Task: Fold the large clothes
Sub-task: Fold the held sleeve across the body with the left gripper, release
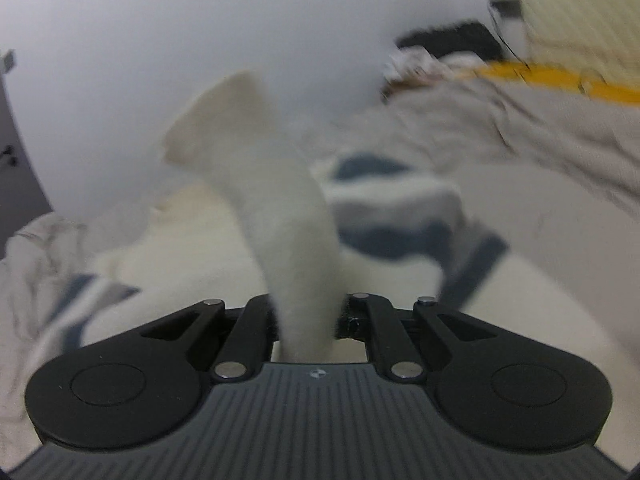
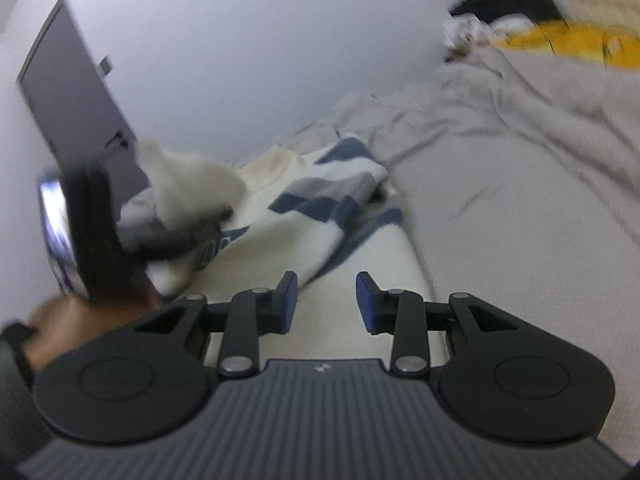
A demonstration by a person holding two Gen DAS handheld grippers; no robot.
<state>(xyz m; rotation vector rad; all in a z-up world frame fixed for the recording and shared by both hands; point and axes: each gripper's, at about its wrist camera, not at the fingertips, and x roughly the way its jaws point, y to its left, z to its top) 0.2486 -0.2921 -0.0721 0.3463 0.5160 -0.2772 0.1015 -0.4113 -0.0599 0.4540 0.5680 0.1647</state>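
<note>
A cream sweater with blue and grey stripes (image 1: 392, 216) lies crumpled on a bed. My left gripper (image 1: 306, 316) is shut on a cream sleeve of the sweater (image 1: 280, 200), which sticks up out of the jaws. In the right wrist view the sweater (image 2: 304, 208) lies ahead and to the left. My right gripper (image 2: 326, 300) is open and empty, just above the sweater's near edge. The left gripper (image 2: 176, 224) shows at the left of that view with cream cloth in it, blurred.
A rumpled grey-beige bedsheet (image 2: 520, 168) covers the bed to the right. A white wall (image 2: 260, 40) runs behind. A dark panel (image 2: 68, 92) stands at far left. Yellow and black items (image 2: 568, 36) lie at the far right end.
</note>
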